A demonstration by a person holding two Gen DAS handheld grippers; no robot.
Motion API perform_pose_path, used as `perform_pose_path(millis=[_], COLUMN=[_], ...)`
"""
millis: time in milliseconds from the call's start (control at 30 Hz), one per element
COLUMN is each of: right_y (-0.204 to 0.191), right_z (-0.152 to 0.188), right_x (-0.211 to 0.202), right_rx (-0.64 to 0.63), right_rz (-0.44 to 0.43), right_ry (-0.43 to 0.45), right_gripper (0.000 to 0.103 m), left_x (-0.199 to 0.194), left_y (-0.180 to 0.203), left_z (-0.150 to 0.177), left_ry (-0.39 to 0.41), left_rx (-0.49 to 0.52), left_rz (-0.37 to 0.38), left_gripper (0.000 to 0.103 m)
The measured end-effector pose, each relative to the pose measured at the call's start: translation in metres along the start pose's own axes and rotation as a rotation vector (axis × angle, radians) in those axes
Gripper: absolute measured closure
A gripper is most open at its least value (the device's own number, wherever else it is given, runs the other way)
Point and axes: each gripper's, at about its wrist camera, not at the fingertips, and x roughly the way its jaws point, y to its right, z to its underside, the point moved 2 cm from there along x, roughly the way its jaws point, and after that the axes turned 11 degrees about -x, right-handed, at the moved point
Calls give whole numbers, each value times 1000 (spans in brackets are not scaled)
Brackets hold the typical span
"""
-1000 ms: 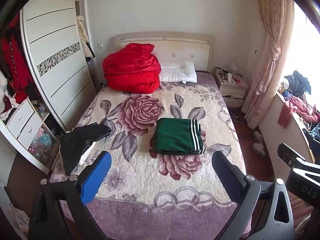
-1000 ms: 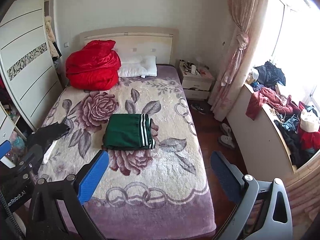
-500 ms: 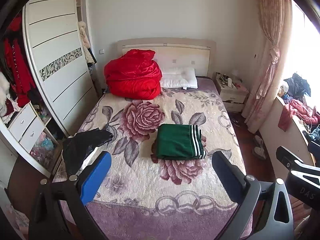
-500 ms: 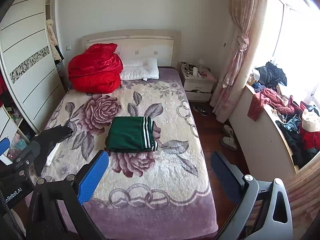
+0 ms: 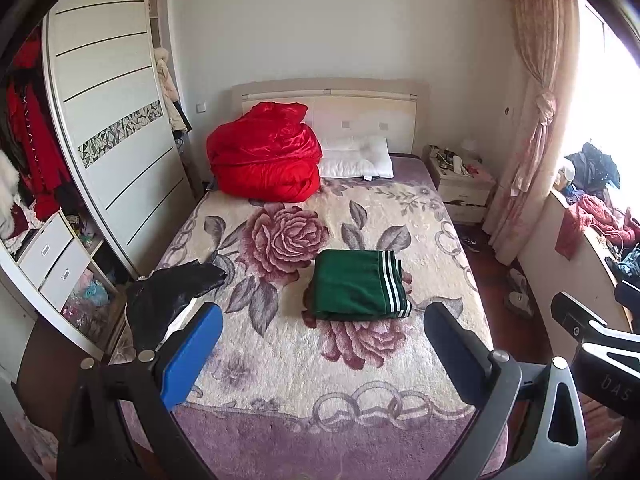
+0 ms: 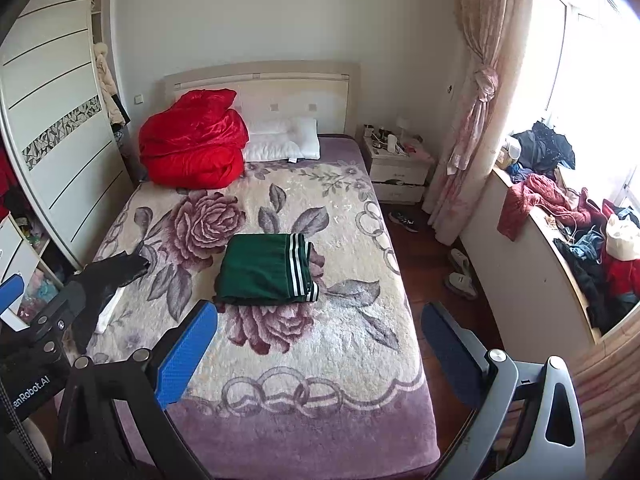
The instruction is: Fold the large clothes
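A green garment with white stripes (image 5: 358, 287) lies folded in a neat rectangle in the middle of the bed (image 5: 280, 364); it also shows in the right wrist view (image 6: 266, 270). A black garment (image 5: 170, 300) lies crumpled at the bed's left edge, also in the right wrist view (image 6: 108, 284). My left gripper (image 5: 320, 356) is open and empty, held above the foot of the bed. My right gripper (image 6: 318, 348) is open and empty, to the right of the left one, well short of the green garment.
A red quilt (image 5: 266, 158) and a white pillow (image 5: 356, 158) sit at the headboard. A wardrobe (image 5: 112, 152) stands left of the bed, a nightstand (image 5: 460, 188) right. A ledge piled with clothes (image 6: 572, 232) runs along the window. Shoes (image 6: 460, 276) lie on the floor.
Both grippers have drawn back and up from the bed, so the bed looks smaller and more of the wall shows. Nothing on the bed has moved.
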Motion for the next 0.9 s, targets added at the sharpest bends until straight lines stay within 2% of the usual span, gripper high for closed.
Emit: perform_pose_path(millis=[900], right_y=[-10], right_z=[0], right_x=[-8], right_rx=[2], right_rz=[8], right_ry=[27], right_gripper=[0], left_x=[-8], left_y=[-5], left_z=[-4], left_ry=[32], left_rx=[8], left_rz=[5], left_gripper=[0])
